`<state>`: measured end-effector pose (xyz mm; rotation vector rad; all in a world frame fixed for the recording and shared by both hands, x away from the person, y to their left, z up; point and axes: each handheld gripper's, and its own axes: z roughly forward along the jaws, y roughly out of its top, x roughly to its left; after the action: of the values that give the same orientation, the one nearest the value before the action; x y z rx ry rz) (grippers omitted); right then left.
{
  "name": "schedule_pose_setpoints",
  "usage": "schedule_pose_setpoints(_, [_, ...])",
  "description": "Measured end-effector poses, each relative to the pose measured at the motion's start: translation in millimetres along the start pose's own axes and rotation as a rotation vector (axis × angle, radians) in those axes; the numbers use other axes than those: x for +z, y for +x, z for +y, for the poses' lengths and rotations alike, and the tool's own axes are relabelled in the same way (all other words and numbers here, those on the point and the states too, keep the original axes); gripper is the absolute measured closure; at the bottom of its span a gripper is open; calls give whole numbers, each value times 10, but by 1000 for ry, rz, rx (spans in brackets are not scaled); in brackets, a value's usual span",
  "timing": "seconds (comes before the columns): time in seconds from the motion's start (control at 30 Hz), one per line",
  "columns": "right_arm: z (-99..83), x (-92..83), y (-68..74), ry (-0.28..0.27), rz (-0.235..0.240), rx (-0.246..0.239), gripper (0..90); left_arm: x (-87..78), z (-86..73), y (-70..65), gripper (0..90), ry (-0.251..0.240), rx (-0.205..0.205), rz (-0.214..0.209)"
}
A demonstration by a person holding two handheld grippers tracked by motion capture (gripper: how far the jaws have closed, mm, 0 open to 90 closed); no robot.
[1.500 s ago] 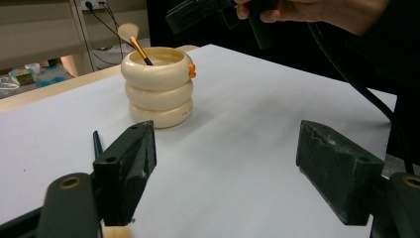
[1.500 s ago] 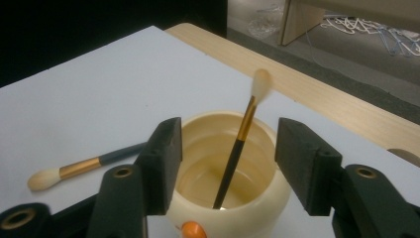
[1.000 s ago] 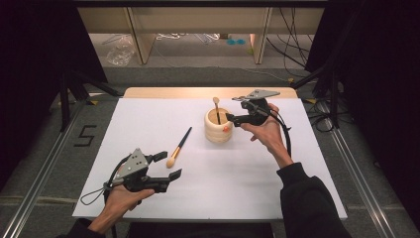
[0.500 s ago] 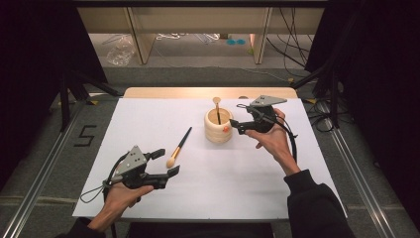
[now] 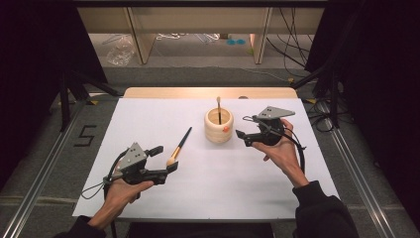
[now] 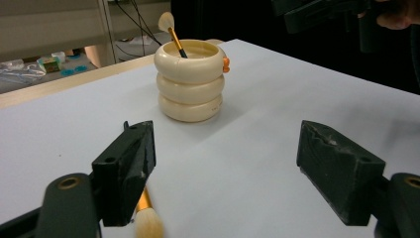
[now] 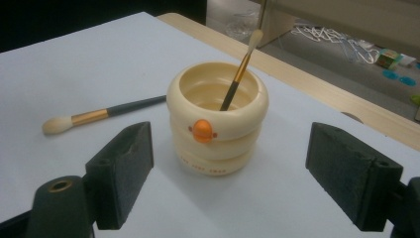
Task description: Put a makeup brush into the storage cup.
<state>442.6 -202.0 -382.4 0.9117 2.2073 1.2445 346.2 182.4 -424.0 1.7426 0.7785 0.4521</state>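
A cream ribbed cup [image 5: 218,125] with an orange knob stands mid-table, and a small brush [image 5: 218,106] leans inside it, bristles up. A second brush [image 5: 179,146] with a black handle lies on the white sheet, left of the cup. My left gripper [image 5: 164,159] is open, and that brush's pale tip [image 6: 147,223] lies beside its left jaw. My right gripper [image 5: 243,128] is open just right of the cup, apart from it. The right gripper view faces the cup [image 7: 218,119], with the lying brush [image 7: 99,116] behind it to the left.
A white sheet [image 5: 208,183] covers the table, with a wooden strip [image 5: 208,92] along its far edge. Dark frame posts and cables stand at both sides. Shelving and floor clutter lie beyond the table.
My right gripper has drawn back from the cup, moving right and a little nearer the person. The left gripper and both brushes stay where they were.
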Motion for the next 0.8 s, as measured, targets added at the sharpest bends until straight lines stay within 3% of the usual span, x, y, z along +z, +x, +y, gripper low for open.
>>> schedule_pose_setpoints(0.43, [-167,-139,136,10,17,-18,209,48,6,98,232,15,-19,16])
schedule_pose_setpoints(0.67, [-262,-184,195,6,28,-3,220,90,8,154,232,24,-21,30])
schedule_pose_setpoints(0.7, [-275,-195,201,11,29,0,220,97,3,155,232,25,-40,37])
schedule_pose_setpoints(0.8, [-315,-216,224,10,30,0,220,102,6,181,232,28,-44,44])
